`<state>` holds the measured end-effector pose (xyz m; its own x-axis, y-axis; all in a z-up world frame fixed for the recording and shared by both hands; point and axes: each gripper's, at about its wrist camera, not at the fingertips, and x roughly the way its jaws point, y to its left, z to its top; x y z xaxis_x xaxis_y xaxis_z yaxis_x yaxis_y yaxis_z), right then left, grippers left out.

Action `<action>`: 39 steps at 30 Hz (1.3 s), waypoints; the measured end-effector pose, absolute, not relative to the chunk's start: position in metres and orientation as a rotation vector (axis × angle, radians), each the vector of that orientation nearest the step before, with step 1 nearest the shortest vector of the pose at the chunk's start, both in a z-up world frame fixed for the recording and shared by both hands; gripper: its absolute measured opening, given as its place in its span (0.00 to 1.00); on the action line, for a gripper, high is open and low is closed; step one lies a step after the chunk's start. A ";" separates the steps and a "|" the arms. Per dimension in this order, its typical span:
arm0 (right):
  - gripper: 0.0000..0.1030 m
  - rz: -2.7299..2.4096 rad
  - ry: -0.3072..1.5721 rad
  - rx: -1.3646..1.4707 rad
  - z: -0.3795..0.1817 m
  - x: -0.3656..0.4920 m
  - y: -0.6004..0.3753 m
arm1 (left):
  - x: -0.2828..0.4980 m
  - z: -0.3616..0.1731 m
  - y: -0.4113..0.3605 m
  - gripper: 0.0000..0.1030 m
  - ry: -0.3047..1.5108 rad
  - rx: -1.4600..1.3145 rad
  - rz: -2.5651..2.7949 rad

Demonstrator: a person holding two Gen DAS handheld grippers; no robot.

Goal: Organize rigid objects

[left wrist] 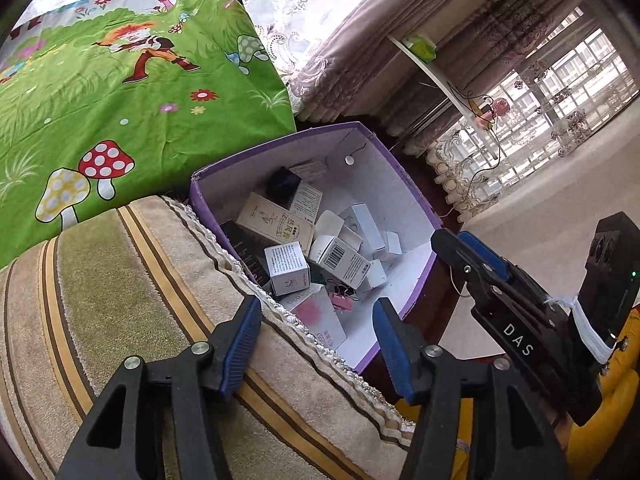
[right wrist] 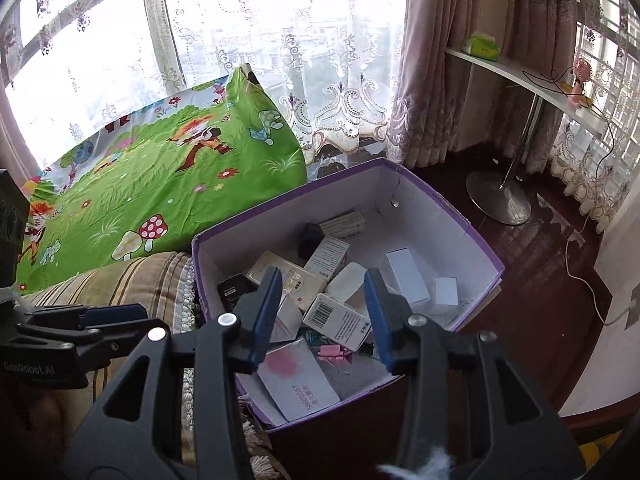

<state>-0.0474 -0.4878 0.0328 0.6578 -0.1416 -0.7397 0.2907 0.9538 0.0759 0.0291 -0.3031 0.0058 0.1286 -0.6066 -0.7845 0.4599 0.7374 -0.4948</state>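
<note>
A purple cardboard box [left wrist: 416,196] [right wrist: 480,256] with a white inside stands beside a striped cushion. It holds several small cartons, among them a barcode carton [left wrist: 344,260] [right wrist: 340,320], a cream carton [left wrist: 276,224], a flat white and pink carton [right wrist: 296,380] and a pink binder clip [left wrist: 342,300] [right wrist: 334,354]. My left gripper [left wrist: 316,320] is open and empty, above the cushion's edge and the box's near corner. My right gripper [right wrist: 324,292] is open and empty, above the box. The right gripper also shows in the left wrist view [left wrist: 460,242], the left one in the right wrist view [right wrist: 116,314].
A striped beige cushion [left wrist: 120,300] [right wrist: 132,276] lies left of the box. A green cartoon cloth [left wrist: 120,92] [right wrist: 168,184] covers the surface behind it. A white shelf [right wrist: 520,72] on a metal stand, curtains and a dark wooden floor [right wrist: 540,260] are to the right.
</note>
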 end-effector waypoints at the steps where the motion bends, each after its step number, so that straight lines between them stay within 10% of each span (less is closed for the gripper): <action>1: 0.46 -0.249 0.818 0.197 0.032 -0.050 -0.489 | 0.027 0.007 -0.302 0.60 1.211 -0.138 -0.776; 11: 0.50 -0.282 0.823 0.219 0.022 -0.067 -0.495 | -0.001 0.021 -0.318 1.00 1.101 0.048 -0.773; 39: 0.55 -0.300 0.851 0.224 0.014 -0.066 -0.496 | 0.006 0.012 -0.317 1.00 1.148 0.063 -0.754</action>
